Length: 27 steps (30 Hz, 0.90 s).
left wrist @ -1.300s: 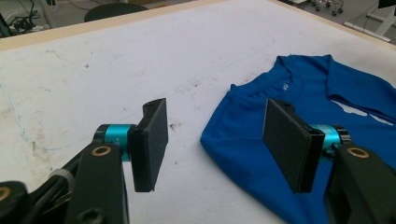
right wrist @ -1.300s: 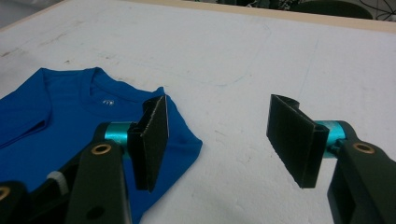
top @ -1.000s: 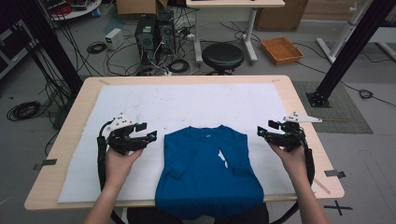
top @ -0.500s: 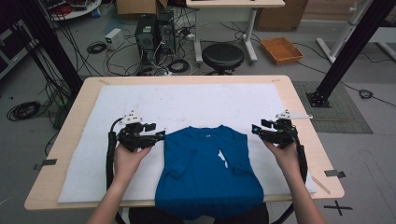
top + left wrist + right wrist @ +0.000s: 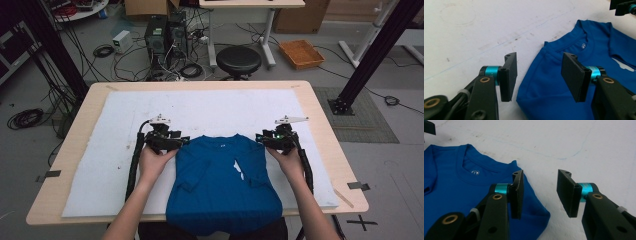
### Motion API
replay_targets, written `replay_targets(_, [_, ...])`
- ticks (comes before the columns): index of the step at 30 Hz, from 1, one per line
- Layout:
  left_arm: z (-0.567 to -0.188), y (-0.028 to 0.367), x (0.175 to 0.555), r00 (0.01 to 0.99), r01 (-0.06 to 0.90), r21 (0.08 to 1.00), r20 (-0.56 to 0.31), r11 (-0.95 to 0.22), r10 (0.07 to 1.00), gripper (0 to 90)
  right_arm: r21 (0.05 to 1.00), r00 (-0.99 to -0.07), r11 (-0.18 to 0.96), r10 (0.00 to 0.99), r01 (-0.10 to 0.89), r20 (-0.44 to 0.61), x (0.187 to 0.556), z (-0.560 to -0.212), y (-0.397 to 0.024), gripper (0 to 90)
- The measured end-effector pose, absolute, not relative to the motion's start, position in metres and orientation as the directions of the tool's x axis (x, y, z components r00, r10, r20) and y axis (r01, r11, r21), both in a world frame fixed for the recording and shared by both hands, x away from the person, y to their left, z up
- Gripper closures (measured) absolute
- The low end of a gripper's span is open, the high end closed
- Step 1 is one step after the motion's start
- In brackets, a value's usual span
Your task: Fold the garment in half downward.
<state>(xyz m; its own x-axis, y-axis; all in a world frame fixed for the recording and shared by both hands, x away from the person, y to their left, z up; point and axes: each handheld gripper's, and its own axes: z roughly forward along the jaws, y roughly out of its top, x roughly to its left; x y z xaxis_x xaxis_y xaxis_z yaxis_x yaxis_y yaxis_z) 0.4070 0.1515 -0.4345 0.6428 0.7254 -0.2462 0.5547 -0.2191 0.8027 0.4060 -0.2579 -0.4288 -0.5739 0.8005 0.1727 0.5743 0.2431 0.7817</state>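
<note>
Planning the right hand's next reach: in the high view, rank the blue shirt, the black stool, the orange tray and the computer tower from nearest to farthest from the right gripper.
From the right gripper:
1. Blue shirt, right beside it on the white mat.
2. Black stool, beyond the table's far edge.
3. Orange tray, on the floor, far right; close to the stool's distance.
4. Computer tower, far left on the floor.

The lower hem of the blue shirt (image 5: 222,192) is cut off by the bottom edge of the high view, past the bench (image 5: 320,125) front. In the left gripper view the shirt's far sleeve is cropped at the right edge, and the other tongs (image 5: 624,6) are clipped by the top corner. The small white collar mark (image 5: 475,172) is too small to be read. The white patch (image 5: 239,169) on the shirt front cannot be made out.
</note>
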Motion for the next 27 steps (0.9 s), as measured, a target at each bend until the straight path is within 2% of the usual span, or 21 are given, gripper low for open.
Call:
replay_targets(10, [-0.445,0.143,0.414,0.66,0.57,0.769,-0.218,-0.29,0.718,54.9,0.725,-0.601,0.327,0.786,0.606,0.148,0.423,-0.434,-0.226,62.0])
replay_targets(20, [-0.446,0.129,0.422,0.671,0.576,0.736,-0.179,-0.355,0.719,55.0,0.71,-0.595,0.333,0.789,0.621,0.15,0.429,-0.441,-0.223,63.6])
replay_targets(27, [-0.445,0.127,0.421,0.66,0.57,0.735,-0.143,-0.367,0.738,64.0,0.7,-0.609,0.364,0.783,0.615,0.127,0.43,-0.444,-0.218,68.1])
